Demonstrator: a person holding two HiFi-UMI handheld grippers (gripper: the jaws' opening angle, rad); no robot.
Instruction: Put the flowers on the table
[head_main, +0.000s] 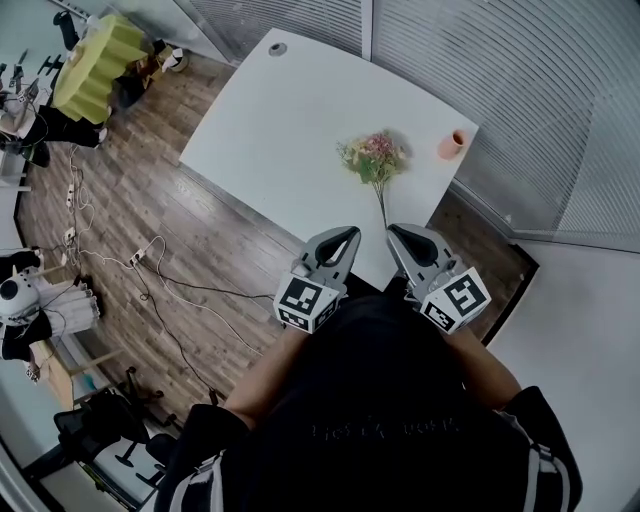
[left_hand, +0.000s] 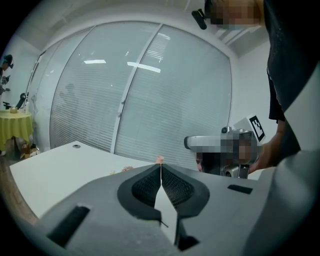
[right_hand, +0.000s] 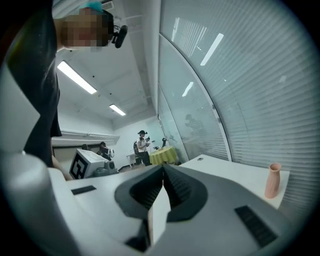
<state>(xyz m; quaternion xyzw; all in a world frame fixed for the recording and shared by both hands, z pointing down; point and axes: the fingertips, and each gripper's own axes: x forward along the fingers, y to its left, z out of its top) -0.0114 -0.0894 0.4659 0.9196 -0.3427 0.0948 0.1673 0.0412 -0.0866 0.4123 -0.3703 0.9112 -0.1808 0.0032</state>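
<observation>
A small bunch of pink and green flowers (head_main: 373, 158) lies on the white table (head_main: 270, 120), its thin stem pointing toward me. Both grippers hang at the table's near edge, pulled back from the flowers and touching nothing. My left gripper (head_main: 349, 236) is shut and empty; in the left gripper view its jaws meet in a closed seam (left_hand: 160, 170). My right gripper (head_main: 394, 233) is shut and empty too, its jaws closed together in the right gripper view (right_hand: 163, 170). A pink vase (head_main: 452, 144) stands at the table's far right corner, seen also as the vase (right_hand: 272, 180) in the right gripper view.
Ribbed glass walls (head_main: 480, 50) run behind the table. A round table with a yellow cloth (head_main: 97, 62) stands far left. Cables and a power strip (head_main: 138, 257) trail over the wood floor. People stand in the distance (right_hand: 143, 145).
</observation>
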